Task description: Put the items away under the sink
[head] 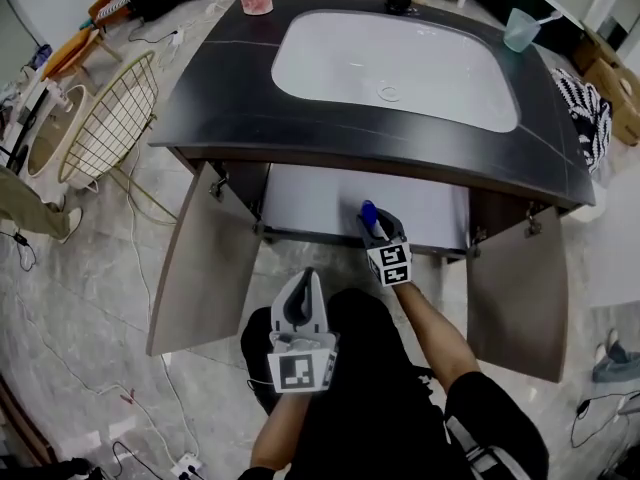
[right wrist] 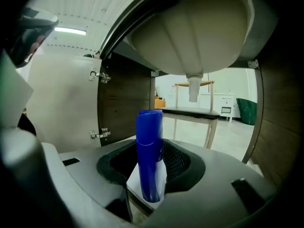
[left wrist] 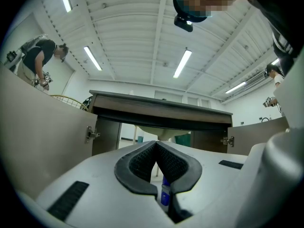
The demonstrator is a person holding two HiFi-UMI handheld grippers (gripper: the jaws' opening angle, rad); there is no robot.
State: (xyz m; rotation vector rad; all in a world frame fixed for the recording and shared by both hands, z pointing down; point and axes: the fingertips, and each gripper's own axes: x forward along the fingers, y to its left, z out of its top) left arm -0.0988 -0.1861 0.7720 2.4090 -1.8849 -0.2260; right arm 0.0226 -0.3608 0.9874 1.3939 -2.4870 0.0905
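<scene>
Right gripper clamps a blue bottle at the cabinet mouth, its base hidden in the jaws. Doors hang wide open. Left gripper sits pinched shut, outside the cabinet.

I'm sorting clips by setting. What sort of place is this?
Probably a lab or workshop with a mock bathroom vanity, not a real bathroom: the sink sits in a free-standing, open-backed cabinet, loose cables trail over the floor, and strip lights line an industrial ceiling.
</scene>
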